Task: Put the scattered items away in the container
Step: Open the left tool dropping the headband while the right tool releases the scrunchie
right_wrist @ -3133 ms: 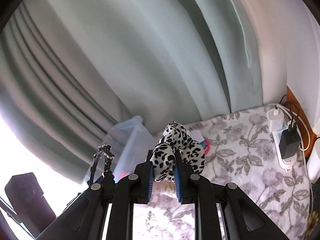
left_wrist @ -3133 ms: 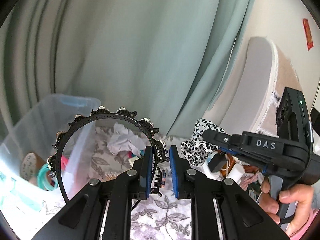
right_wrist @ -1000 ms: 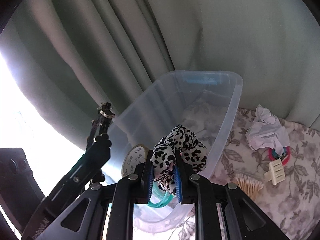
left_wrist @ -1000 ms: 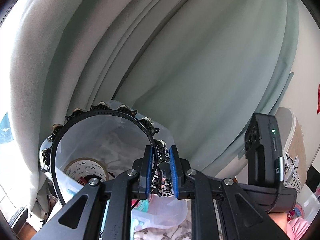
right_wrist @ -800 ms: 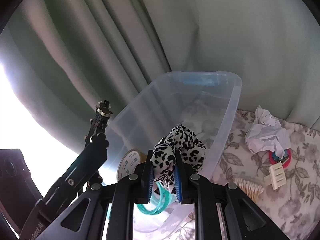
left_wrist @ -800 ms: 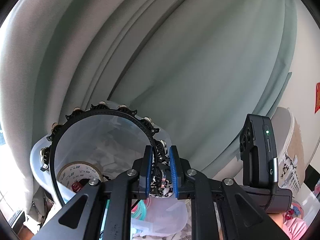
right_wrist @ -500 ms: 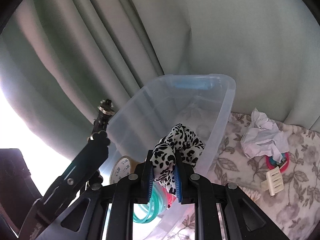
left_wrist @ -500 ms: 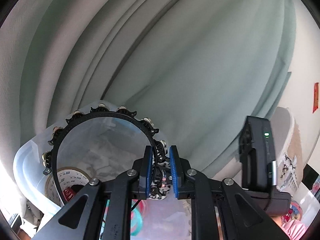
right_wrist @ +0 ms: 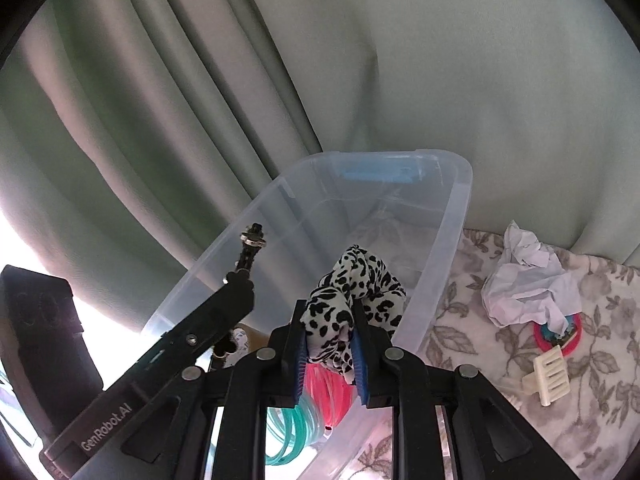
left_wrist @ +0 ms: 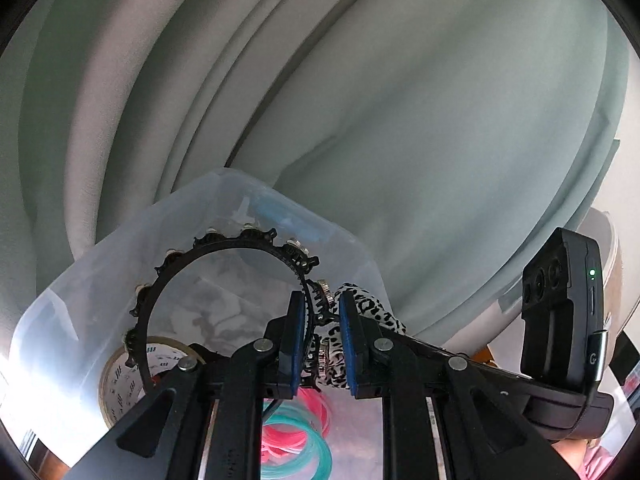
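My left claw is closed tight on a thin black headband, a hard arch with a toothed inner edge and small beaded studs along its outer rim. The band is pinched near one end between my blue rubber pads, and its hoop rises to the left over the open mouth of the container.

My right claw is clamped on a soft fabric scrunchie, white with black leopard spots, bunched and puffed above the pads. It hangs just over the container's near rim, toward its right-hand long wall. In the left wrist view the same scrunchie shows just behind the headband's gripped end.

The container is a clear, frosted plastic tub with rounded corners and a rolled lip; a blue patch shows through its far end wall. Inside it, near the end closest to me, lie a roll of tan tape with printed white inner paper, and thin glossy loops in pink and teal.

The tub sits on a floral grey-and-white cloth. On the cloth, to the right of the tub, lie a crumpled white tissue, a pink ring partly under it, and a cream ribbed hair clip touching that ring. Pale green pleated curtains hang behind.
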Action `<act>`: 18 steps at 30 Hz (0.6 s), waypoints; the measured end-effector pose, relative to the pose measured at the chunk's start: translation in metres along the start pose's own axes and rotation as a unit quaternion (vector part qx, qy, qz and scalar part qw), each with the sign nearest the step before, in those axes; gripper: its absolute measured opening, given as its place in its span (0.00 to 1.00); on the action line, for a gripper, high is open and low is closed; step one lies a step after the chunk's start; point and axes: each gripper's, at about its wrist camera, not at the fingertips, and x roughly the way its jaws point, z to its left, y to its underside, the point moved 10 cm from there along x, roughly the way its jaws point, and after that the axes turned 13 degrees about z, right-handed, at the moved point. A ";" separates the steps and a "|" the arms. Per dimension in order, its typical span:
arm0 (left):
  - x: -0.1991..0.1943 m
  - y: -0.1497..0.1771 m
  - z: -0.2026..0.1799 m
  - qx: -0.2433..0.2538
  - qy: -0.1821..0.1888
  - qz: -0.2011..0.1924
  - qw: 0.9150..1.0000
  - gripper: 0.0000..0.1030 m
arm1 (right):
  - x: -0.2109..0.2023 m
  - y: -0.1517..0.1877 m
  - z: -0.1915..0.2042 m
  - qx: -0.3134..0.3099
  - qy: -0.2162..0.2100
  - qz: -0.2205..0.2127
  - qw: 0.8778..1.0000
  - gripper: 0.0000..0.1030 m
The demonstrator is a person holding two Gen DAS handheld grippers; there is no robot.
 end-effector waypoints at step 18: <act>0.000 -0.010 -0.008 0.008 -0.031 0.000 0.999 0.17 | -0.015 0.007 0.003 0.007 0.017 -0.010 1.000 0.42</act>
